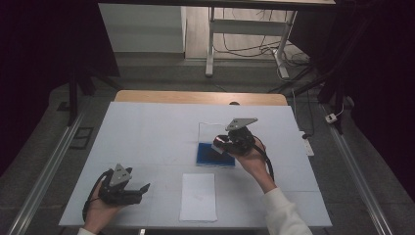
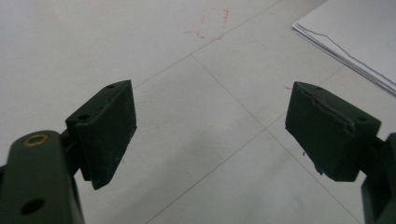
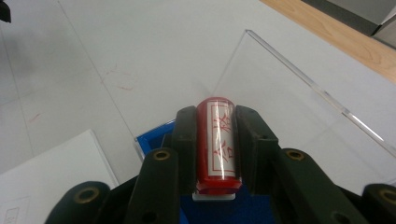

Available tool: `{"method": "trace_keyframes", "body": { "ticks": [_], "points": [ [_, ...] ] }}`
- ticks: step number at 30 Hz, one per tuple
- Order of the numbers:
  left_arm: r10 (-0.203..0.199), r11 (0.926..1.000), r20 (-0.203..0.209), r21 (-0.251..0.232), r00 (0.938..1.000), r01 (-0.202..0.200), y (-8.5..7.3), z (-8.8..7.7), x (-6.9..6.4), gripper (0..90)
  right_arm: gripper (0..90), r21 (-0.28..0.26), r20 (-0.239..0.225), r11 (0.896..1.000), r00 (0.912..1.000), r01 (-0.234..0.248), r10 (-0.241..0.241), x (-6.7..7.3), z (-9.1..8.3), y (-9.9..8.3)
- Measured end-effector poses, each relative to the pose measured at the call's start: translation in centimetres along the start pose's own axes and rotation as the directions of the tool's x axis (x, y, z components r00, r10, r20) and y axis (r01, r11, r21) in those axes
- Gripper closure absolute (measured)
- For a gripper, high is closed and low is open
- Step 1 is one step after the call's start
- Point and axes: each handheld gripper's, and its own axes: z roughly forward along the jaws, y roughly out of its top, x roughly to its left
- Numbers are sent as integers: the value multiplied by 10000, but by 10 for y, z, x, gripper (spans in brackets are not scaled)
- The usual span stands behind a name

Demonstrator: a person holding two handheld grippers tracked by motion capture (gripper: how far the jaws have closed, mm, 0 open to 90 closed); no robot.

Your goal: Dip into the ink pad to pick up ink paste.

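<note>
My right gripper [image 3: 214, 140] is shut on a red stamp [image 3: 219, 142] with a white label of red characters, held a little above a blue ink pad [image 1: 215, 155]. In the high view the right gripper [image 1: 226, 145] hangs over the pad's upper right part. The pad's clear lid [image 3: 299, 107] stands raised behind it. A white sheet of paper [image 1: 198, 197] lies near the front edge. My left gripper [image 1: 141, 192] rests low at the front left, its jaws wide apart with nothing between them; its own view shows the left gripper [image 2: 210, 130] over bare white tabletop.
The white table cover [image 1: 147, 132] spreads under everything, with a wooden edge [image 1: 200, 97] at the back. Faint red marks [image 2: 212, 23] dot the surface. A desk frame and cables [image 1: 254, 49] stand on the floor beyond the table.
</note>
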Motion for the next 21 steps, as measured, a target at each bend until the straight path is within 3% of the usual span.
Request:
{"method": "trace_keyframes", "body": {
  "ticks": [6, 13, 21],
  "points": [
    [11, 10000, 23, 18, 10000, -11, 0, 0, 0, 165, 696, -13, 66, 9999, 9998, 169, -169, 2, -4, 3],
    [23, 10000, 23, 33, 10000, -23, -1, 0, 1, 166, 695, 509, 347, 9984, 9991, 238, -256, 0, -2, 2],
    [47, 10000, 1, 69, 10000, -47, -1, 1, 1, 166, 696, 929, 336, 9954, 9991, 215, -247, -1, 6, -2]
  ]
}}
